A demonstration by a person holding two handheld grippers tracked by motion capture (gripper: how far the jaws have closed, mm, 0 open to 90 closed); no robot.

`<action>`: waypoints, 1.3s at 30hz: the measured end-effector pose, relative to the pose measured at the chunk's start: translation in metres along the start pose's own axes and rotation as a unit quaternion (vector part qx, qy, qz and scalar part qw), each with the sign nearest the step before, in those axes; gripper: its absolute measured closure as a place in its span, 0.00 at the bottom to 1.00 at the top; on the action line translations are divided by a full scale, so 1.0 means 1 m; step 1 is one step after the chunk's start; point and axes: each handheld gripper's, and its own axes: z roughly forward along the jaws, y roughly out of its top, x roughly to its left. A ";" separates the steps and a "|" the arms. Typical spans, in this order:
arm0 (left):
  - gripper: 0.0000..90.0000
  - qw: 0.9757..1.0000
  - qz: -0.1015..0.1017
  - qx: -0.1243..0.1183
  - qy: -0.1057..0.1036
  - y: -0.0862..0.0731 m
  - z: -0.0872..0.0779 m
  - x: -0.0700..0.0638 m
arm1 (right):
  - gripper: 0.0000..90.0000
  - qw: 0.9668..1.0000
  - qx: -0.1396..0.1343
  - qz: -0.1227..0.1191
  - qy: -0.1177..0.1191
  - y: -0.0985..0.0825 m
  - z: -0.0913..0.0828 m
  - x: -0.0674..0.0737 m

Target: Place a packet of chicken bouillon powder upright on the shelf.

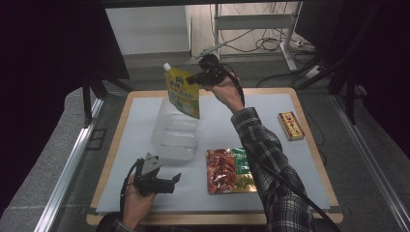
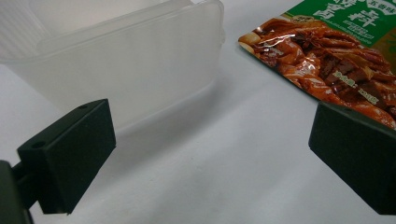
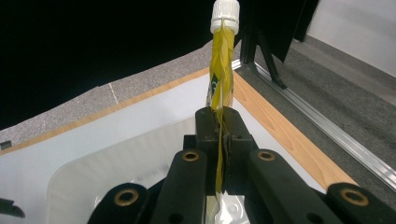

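While right gripper (image 1: pixel 193 79) clamps yellow spout pouch (image 1: pixel 184 94) over clear tub (image 1: pixel 175 130), expect soft, swinging load; you keep grip near cap. Left gripper (image 1: pixel 170 182) open, empty.

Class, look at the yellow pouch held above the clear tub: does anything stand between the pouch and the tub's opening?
Nothing visible does. The right gripper is shut on the pouch, which hangs over the far end of the tub. The tub has no lid on and looks empty. The left gripper waits open beside the tub's near end.
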 end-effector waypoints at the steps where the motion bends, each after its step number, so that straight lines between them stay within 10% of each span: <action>1: 0.00 1.000 0.000 0.000 0.000 0.000 0.000 0.000 | 0.97 1.000 0.000 0.000 0.001 0.000 0.002 0.000; 39: 0.00 1.000 0.001 0.005 -0.005 0.000 0.003 -0.002 | 0.96 0.999 0.034 -0.004 -0.007 -0.025 0.045 -0.009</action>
